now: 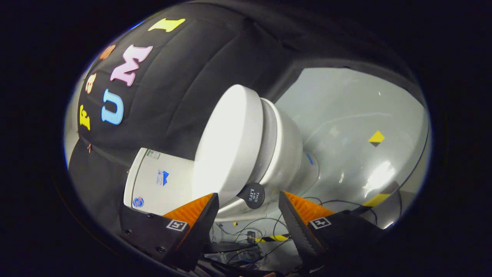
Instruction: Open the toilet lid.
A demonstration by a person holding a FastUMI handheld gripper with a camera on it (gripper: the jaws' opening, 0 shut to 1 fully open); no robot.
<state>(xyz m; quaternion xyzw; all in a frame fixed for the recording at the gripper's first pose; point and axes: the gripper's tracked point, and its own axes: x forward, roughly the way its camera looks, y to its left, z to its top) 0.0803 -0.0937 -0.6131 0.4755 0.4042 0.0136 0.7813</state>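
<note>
Hand-held gripper (249,202) with fingers spread wide, gripping nothing; the closed toilet lid (226,142) lies just ahead, a round dark tab (252,195) at its rim between the fingertips, tank (157,181) beside the lid

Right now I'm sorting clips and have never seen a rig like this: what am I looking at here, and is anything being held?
The camera rides on a hand-held gripper that a person carries, looking forward along its two fingers, so the whole picture is tilted. The fingers stand apart and grip nothing. Just ahead of them is a white toilet, seen sideways. Its lid lies closed against the seat, with a small dark round tab at its edge, showing between the fingertips. The tank is behind, against the black cloth wall. The pale floor has cables and yellow tape marks.
</note>
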